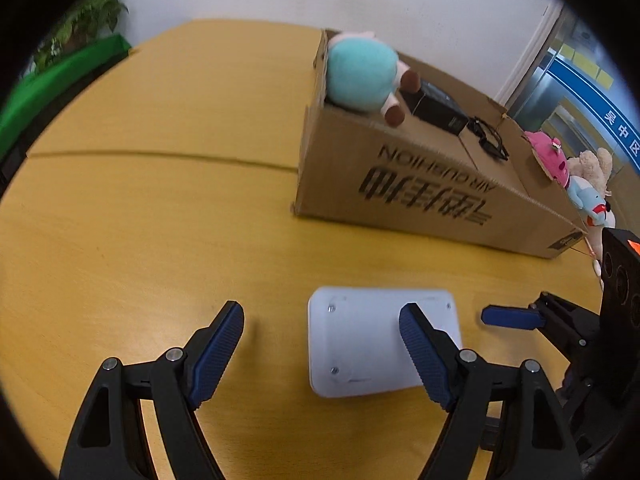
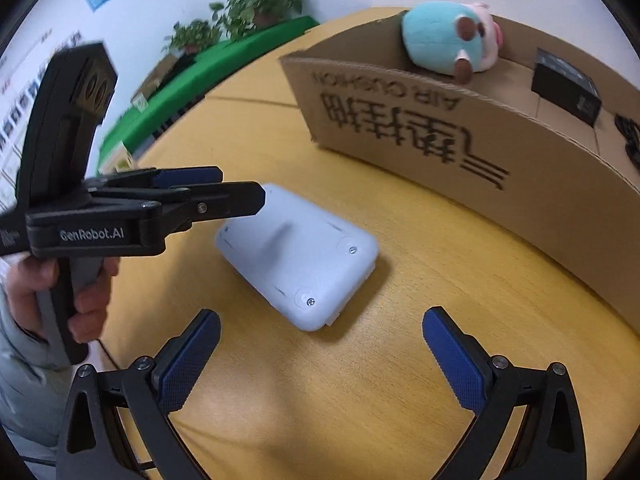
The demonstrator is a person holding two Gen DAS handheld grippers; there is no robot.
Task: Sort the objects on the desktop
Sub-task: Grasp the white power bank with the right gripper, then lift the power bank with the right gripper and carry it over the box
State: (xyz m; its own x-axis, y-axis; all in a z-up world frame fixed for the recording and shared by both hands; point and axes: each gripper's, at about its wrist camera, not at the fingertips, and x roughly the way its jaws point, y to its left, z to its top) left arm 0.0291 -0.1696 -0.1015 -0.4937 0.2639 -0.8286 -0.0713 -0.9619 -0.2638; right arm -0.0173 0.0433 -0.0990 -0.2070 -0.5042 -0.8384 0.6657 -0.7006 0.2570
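Yellow wood-grain tabletop, round-edged, a seam running across it. Brown cardboard box sits on it, open at the top, dark printing upside down on its near wall. In the box: teal plush toy with brown feet leaning on the rim at one corner, black rectangular case flat on the box floor beside it, black glasses just past the case. More plush toys in pink, beige and light blue are piled at the far end of the box. Green cloth and potted plants line the wall behind the tabletop.

White flat plastic device, rounded corners, small screws facing up, lies on the tabletop in front of the box, apart from it.

Left tool: jaws spread wide, nothing gripped; its right finger overlaps the device in the left wrist view, contact cannot be told. A hand in a pale sleeve holds its grip.

Right tool: jaws spread wide, empty, pointed down at the tabletop with the device just ahead of the fingers, not touching. Blue ribbed pads on both tools.
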